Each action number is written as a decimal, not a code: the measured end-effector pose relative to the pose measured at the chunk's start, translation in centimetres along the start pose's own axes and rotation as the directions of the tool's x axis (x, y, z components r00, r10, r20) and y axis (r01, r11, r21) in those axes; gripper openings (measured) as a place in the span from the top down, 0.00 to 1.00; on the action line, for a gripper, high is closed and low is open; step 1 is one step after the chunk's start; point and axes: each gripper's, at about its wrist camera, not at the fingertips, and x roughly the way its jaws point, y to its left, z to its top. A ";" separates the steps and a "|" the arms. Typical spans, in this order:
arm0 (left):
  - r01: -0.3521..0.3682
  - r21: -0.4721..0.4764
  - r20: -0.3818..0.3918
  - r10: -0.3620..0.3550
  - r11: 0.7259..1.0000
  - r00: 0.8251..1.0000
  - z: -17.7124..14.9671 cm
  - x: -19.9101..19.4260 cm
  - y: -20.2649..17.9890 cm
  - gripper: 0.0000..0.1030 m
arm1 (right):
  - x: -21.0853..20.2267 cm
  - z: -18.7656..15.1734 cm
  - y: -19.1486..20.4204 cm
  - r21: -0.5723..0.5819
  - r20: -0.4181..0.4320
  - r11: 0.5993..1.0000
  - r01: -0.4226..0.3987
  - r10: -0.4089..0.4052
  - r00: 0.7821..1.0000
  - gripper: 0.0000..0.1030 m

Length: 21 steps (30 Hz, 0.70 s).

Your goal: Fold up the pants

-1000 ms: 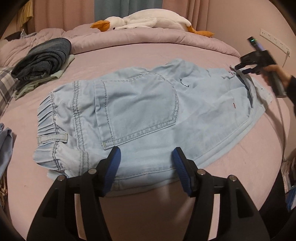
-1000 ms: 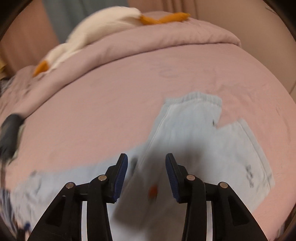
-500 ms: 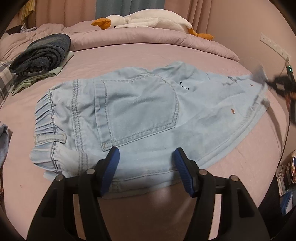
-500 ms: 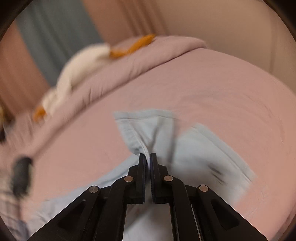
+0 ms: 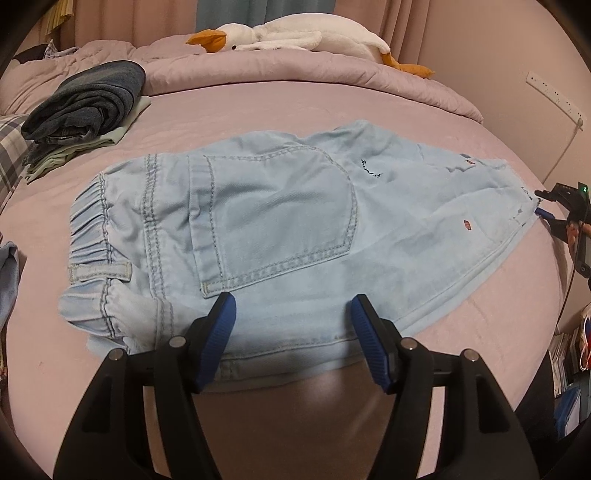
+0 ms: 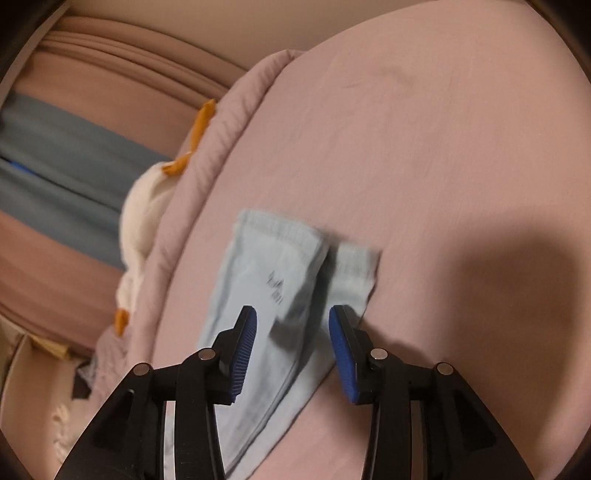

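The right hand-held gripper [image 6: 291,347], clamped on the hem half a second ago, now stands wide open over the released leg. The pants [image 5: 280,229] lie flat mid-frame on the bed [image 5: 258,107]. The left hand-held gripper [image 5: 291,343] remains wide open at their near edge.

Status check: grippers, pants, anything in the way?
Left gripper open over pants near edge. Right gripper open above leg hems. Pants flat on bed; clothes pile clear.

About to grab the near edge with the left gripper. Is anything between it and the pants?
Nothing visible. The left gripper hangs open right over the near edge of the pants, which lie flat on the bed. The folded dark clothes and plush goose sit well beyond.
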 end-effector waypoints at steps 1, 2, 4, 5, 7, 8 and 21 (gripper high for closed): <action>-0.002 0.000 0.001 0.002 1.000 1.000 0.0 0.0 0.0 0.37 | 0.2 0.3 0.0 0.005 -0.006 1.000 0.006 -0.006 1.000 0.61; -0.002 0.000 0.001 0.002 1.000 1.000 0.0 0.0 0.0 0.37 | 0.3 0.6 0.3 -0.001 -0.012 1.000 -0.001 0.001 1.000 0.62; -0.005 0.004 0.001 0.005 1.000 1.000 0.0 0.0 0.0 0.37 | 0.3 0.7 1.2 -0.062 -0.018 0.997 0.055 -0.056 0.998 0.86; -0.004 0.005 0.000 0.004 1.000 1.000 0.0 0.0 0.0 0.37 | 0.8 0.6 2.0 -0.091 -0.029 0.994 0.066 -0.068 0.997 0.95; -0.005 0.010 -0.004 0.006 1.000 1.000 0.0 0.0 0.0 0.37 | 0.1 0.5 2.2 -0.118 -0.027 0.989 0.087 -0.091 0.996 0.96; -0.005 0.014 -0.005 0.005 1.000 1.000 0.0 0.0 0.0 0.37 | -0.3 0.6 2.3 -0.127 -0.022 0.988 0.089 -0.092 0.995 0.96; 0.053 0.053 0.032 -0.055 0.997 0.998 0.7 -3.3 -1.8 0.37 | -2.3 1.3 4.7 -0.259 0.188 0.902 0.347 -0.305 0.934 0.69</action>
